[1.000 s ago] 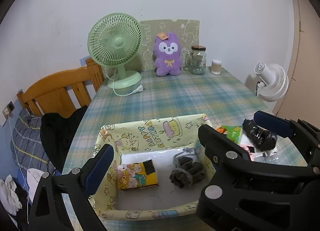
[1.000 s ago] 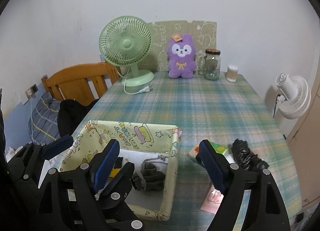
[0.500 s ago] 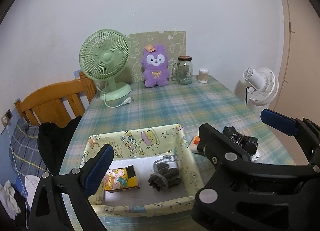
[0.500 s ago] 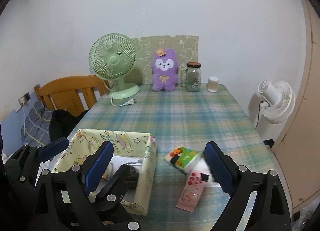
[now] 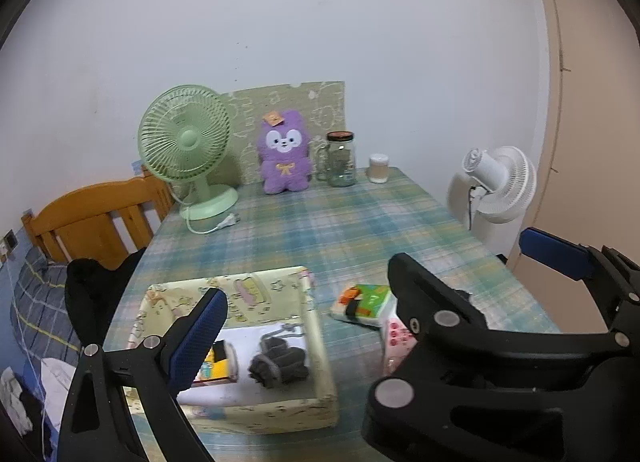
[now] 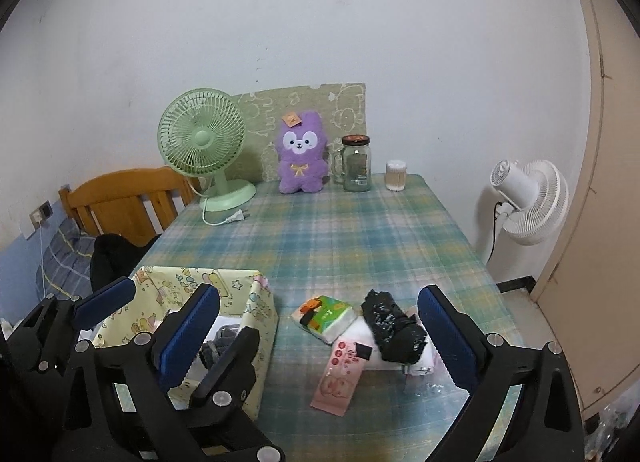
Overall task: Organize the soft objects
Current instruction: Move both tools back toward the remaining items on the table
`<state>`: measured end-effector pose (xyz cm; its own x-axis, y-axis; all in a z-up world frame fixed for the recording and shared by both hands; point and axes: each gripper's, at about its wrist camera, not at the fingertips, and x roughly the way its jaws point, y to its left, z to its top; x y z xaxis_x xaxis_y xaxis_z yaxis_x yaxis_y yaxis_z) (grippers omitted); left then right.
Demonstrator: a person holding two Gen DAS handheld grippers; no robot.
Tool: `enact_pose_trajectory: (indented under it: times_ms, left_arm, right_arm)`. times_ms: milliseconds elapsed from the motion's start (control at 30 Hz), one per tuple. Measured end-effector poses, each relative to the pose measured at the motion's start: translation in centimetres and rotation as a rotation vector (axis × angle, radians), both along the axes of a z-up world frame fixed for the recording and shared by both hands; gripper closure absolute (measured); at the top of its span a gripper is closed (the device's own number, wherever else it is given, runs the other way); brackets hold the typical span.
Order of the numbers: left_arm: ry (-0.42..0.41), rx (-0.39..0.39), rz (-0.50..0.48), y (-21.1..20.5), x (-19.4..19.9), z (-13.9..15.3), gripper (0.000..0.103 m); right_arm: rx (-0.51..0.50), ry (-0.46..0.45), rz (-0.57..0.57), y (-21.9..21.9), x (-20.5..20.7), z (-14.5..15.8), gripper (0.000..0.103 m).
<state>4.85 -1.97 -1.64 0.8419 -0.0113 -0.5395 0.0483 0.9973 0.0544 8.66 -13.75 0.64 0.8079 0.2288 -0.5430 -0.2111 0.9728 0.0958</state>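
A yellow cartoon-print fabric box [image 5: 240, 290] stands at the table's near left. In it lie a grey knitted bundle [image 5: 280, 360] and a small yellow packet [image 5: 218, 368]. My left gripper [image 5: 316, 334] hangs open above the box, holding nothing. Its right finger is hidden behind a black finger [image 5: 416, 294] of the other gripper. My right gripper [image 6: 316, 342] is opening wide, with nothing between its pads. Beyond it on the cloth lie a green tissue pack [image 6: 326, 318], a black crumpled bundle [image 6: 394, 334] and a pink packet [image 6: 340, 378]. A purple plush [image 6: 300, 158] sits at the far edge.
A green desk fan [image 6: 202, 142], a glass jar [image 6: 356, 166] and a small swab tub [image 6: 396, 176] line the back of the plaid table [image 6: 340, 230]. A white fan [image 6: 528, 202] stands off the right edge. A wooden chair [image 6: 124, 202] with a black garment [image 6: 112, 258] is at the left.
Both grippers have pulled back and risen from the box, which looks smaller and lower now. The right gripper's fingers have spread wider. The grey bundle stays in the box.
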Motion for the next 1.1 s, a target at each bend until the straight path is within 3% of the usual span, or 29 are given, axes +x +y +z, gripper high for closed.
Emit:
enact_pose_trajectory:
  times_ms: [267,500,1100]
  left_arm:
    - [-0.024,-0.010,-0.042,-2.6,-0.3,0.3,0.004]
    - [-0.043,-0.010,-0.044,-4.2,-0.4,0.1,0.004]
    - [-0.001,-0.015,-0.065,-7.8,1.3,-2.9,0.004]
  right_arm:
    - [0.021,-0.014,-0.017,-2.7,-0.5,0.2,0.002]
    - [-0.017,-0.073,-0.080,-4.4,-1.3,0.3,0.002]
    - [-0.015,-0.029,-0.112,-8.4,0.3,-2.9,0.002]
